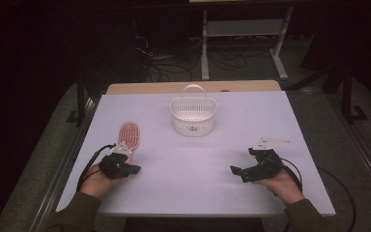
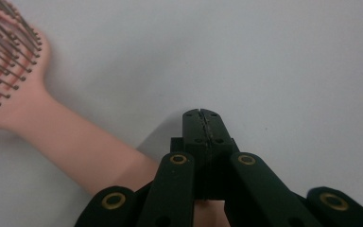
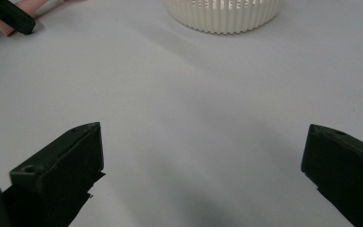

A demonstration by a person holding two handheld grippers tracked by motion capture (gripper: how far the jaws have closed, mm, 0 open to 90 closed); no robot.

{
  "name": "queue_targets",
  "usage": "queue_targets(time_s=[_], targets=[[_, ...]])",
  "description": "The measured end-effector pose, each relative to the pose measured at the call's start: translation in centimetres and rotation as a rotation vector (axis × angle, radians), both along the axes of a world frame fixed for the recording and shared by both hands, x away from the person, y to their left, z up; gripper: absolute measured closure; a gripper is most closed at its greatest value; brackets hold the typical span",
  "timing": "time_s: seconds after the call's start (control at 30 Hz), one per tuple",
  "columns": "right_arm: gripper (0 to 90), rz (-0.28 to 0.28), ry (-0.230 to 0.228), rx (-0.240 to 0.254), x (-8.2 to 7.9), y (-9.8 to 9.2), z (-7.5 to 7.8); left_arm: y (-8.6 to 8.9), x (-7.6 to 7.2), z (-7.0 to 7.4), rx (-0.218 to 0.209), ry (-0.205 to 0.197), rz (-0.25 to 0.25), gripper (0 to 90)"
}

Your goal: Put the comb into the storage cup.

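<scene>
A pink hairbrush [image 1: 130, 135] lies on the white table [image 1: 261, 121] at the left, bristles up, with its handle [image 2: 71, 142] pointing toward the person. My left gripper [image 1: 134, 169] rests at the near end of that handle. In the left gripper view its jaws [image 2: 202, 114] are shut against each other with nothing between them, and the handle runs off to their left. My right gripper [image 1: 244, 160] sits at the near right, and its jaws [image 3: 201, 130] stand wide open over bare table. A white slatted basket [image 1: 193, 116] with a loop handle stands at the middle back.
The basket's wall [image 3: 224, 14] shows at the top of the right gripper view, with the left gripper [image 3: 9, 16] and the pink handle at the upper left. A wooden board [image 1: 193, 87] borders the table's far edge. Beyond it are a metal stand and cables on a dark floor.
</scene>
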State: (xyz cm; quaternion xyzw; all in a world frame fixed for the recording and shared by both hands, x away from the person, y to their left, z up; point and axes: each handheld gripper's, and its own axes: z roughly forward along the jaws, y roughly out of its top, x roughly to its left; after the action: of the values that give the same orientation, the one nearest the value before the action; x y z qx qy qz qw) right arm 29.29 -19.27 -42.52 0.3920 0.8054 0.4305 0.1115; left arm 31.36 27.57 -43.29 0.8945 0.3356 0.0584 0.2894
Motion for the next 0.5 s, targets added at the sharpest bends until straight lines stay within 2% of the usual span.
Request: queue_targets(time_s=[0.5], targets=[[0.0,-0.001,0.001,0.000,0.0,0.0,0.0,2.2,-1.1,0.1,0.011,-0.005,0.052,90.0]])
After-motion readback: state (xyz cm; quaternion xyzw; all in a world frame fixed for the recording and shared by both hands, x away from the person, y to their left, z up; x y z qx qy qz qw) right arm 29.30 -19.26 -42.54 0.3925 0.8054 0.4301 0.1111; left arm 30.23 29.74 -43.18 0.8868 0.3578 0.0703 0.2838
